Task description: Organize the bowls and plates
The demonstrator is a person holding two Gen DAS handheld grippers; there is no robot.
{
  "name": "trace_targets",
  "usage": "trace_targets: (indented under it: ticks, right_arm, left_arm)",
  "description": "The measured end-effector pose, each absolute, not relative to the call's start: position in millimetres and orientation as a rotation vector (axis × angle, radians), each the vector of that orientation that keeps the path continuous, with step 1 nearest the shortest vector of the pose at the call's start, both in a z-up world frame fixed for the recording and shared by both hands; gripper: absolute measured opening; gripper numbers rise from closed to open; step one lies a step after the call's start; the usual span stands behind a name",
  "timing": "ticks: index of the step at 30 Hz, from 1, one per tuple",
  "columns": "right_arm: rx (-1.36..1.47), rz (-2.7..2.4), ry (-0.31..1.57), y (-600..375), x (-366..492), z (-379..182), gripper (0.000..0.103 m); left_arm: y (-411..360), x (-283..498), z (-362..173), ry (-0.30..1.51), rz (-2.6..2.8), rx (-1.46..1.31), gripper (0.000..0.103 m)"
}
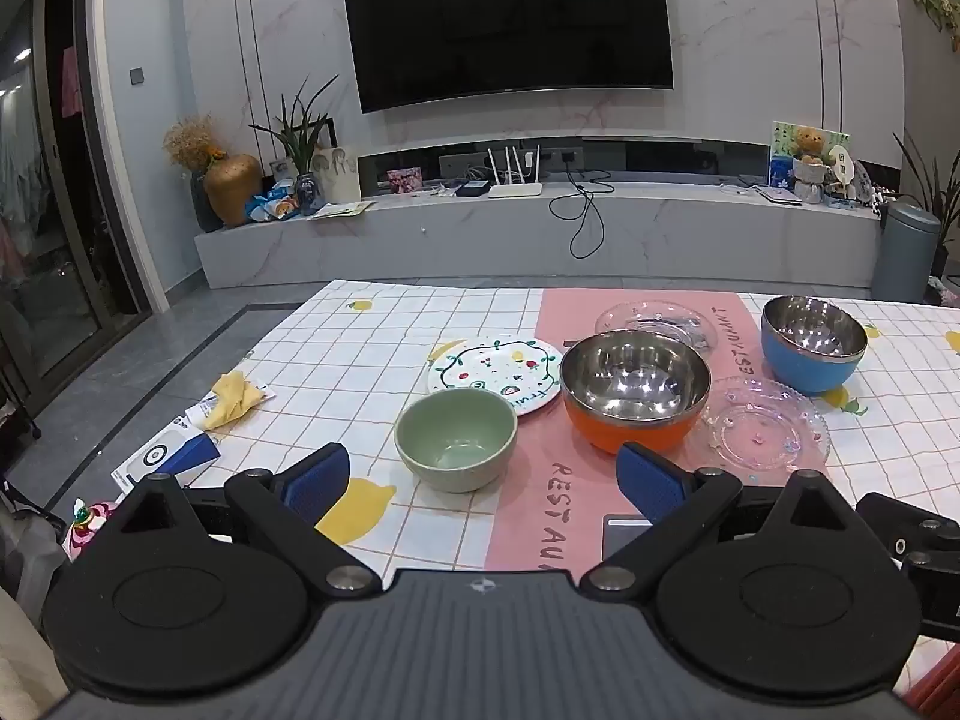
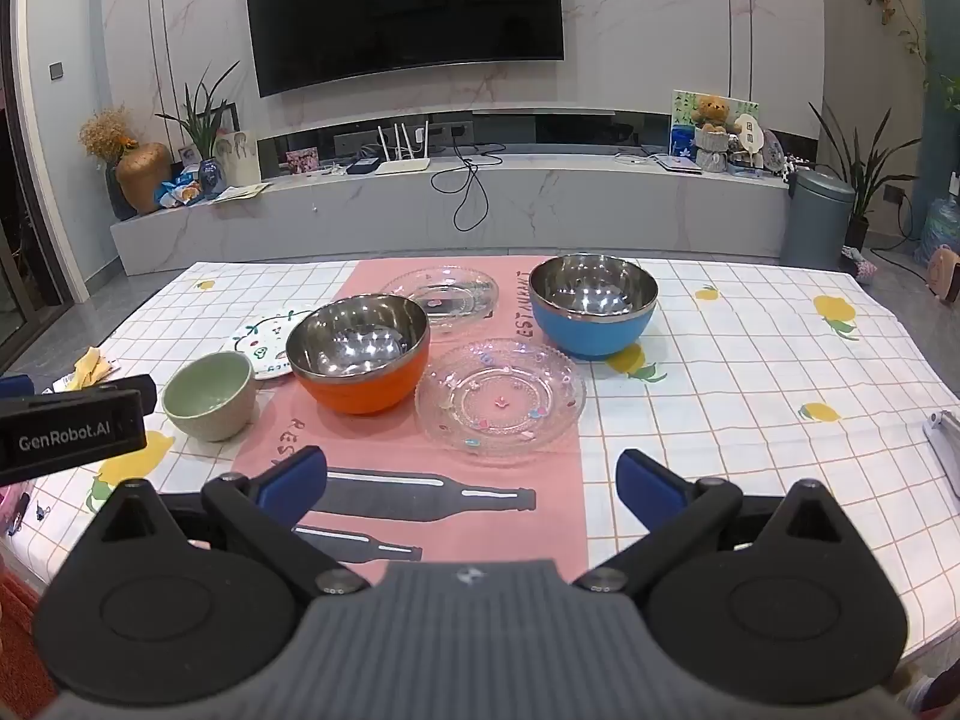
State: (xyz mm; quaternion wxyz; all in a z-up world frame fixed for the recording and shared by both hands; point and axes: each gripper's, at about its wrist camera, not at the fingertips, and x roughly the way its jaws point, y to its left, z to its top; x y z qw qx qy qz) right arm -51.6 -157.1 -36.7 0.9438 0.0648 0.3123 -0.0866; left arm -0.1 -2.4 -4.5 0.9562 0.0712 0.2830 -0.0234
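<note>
Your left claw [image 1: 483, 480] is spread wide and holds nothing, poised over the desk [image 1: 372, 348] just short of the green bowl [image 1: 455, 439]. Your right claw [image 2: 471, 480] gapes empty too, near the glass plate [image 2: 500, 399]; the orange bowl [image 2: 358, 352] sits between bowl and plate.

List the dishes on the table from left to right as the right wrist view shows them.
green bowl → painted plate → orange bowl → near glass plate → blue bowl. The far glass plate is left out: it sits behind, spanning the orange bowl and the near glass plate.
</note>
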Motion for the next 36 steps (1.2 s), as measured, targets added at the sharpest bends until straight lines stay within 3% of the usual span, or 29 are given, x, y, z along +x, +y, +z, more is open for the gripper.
trace_targets:
  ticks: [36]
  right_arm:
    - [0.117,-0.175,0.645,-154.9,-50.1,-37.9,0.100]
  left_arm:
    - [-2.9,1.2,-3.3,0.593,-0.067,0.129,0.103]
